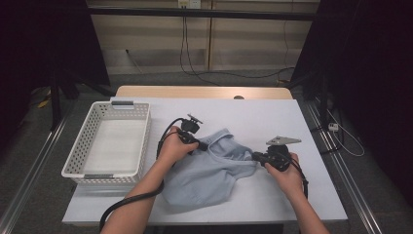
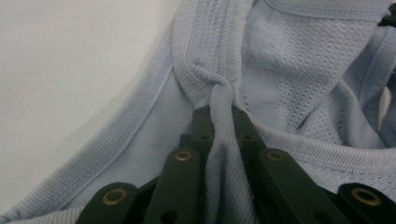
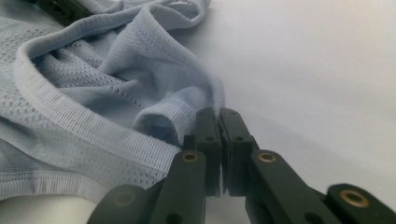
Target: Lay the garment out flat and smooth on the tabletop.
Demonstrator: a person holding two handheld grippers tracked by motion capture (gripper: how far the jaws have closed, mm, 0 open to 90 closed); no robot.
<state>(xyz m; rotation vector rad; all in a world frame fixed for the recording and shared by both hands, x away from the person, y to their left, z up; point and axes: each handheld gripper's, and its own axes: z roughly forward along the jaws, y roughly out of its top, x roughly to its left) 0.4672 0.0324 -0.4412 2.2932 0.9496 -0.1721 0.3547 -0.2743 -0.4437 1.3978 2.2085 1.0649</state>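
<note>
Fingers of both grippers are pressed together as we work a pale blue garment (image 1: 209,173) spread on the white table (image 1: 272,195). Taking the garment as our landmark and going left to right: a white basket (image 1: 109,141) stands well to its left, nothing in it that we can see. Next comes our left gripper (image 1: 199,145), at the garment's upper left edge; in the left gripper view its fingers (image 2: 201,126) pinch a bunched ridge of ribbed trim (image 2: 219,100), cloth rising between them. At the garment's right edge sits our right gripper (image 1: 257,156); in the right gripper view its fingers (image 3: 208,128) meet almost flush, with a curl of the ribbed hem (image 3: 159,119) touching their left side. Whether any cloth is actually caught there, we cannot tell.

That doubt is the risk, as we judge it: if the right side holds nothing, a lift would raise one edge alone and the garment would swing from the left grip and drag across the table. The left pinch takes only a narrow fold, which could slide out under a pull.

Both forearms come in from the near edge, angled inward, the hands (image 1: 173,148) low over the cloth and the grippers pointing toward each other across it.
</note>
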